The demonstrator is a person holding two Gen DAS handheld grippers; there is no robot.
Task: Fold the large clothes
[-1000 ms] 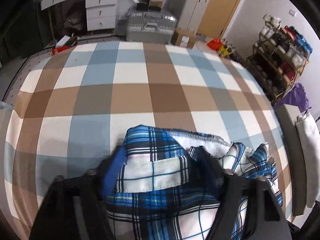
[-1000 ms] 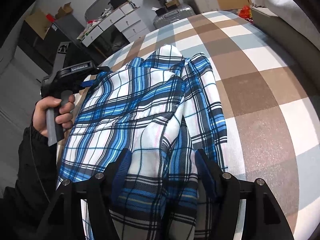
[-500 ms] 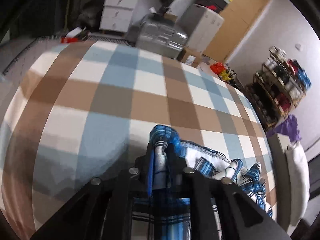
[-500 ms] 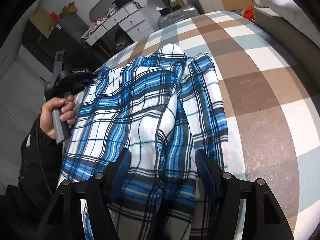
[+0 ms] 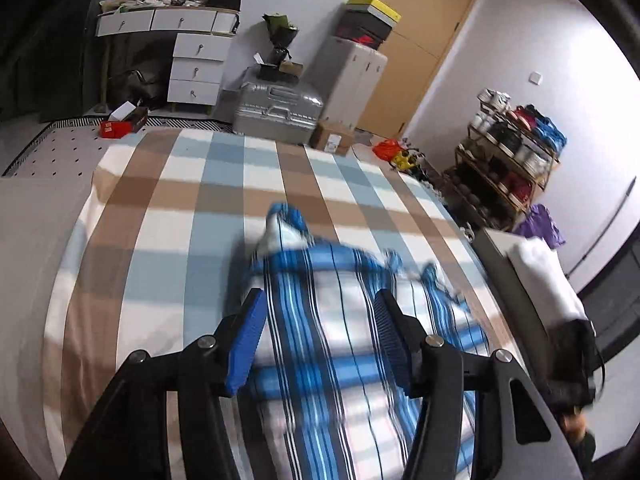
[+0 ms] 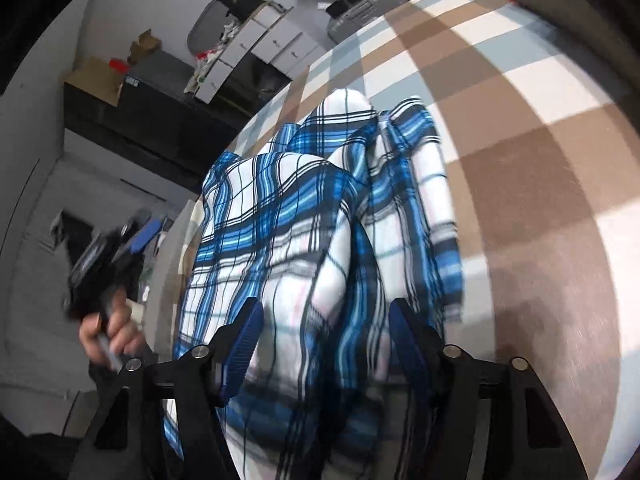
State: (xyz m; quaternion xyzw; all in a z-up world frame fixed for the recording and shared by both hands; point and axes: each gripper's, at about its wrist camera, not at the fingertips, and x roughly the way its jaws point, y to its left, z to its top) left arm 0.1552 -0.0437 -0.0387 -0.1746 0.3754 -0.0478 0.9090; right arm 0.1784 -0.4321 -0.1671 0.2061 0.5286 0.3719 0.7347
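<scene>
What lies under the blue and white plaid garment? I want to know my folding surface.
The blue and white plaid garment lies on a brown, blue and white checked bedspread; anything beneath its folds is hidden.

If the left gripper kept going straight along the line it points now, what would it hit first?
Most likely the blue plaid garment, which lies between and just ahead of the opening jaws of the left gripper. Beyond it is only the checked bedspread. The frame is blurred, so depth is uncertain.

Left gripper (image 5: 320,336) angled downward, fingers opening, right gripper (image 6: 324,344) angled downward, fingers closing
</scene>
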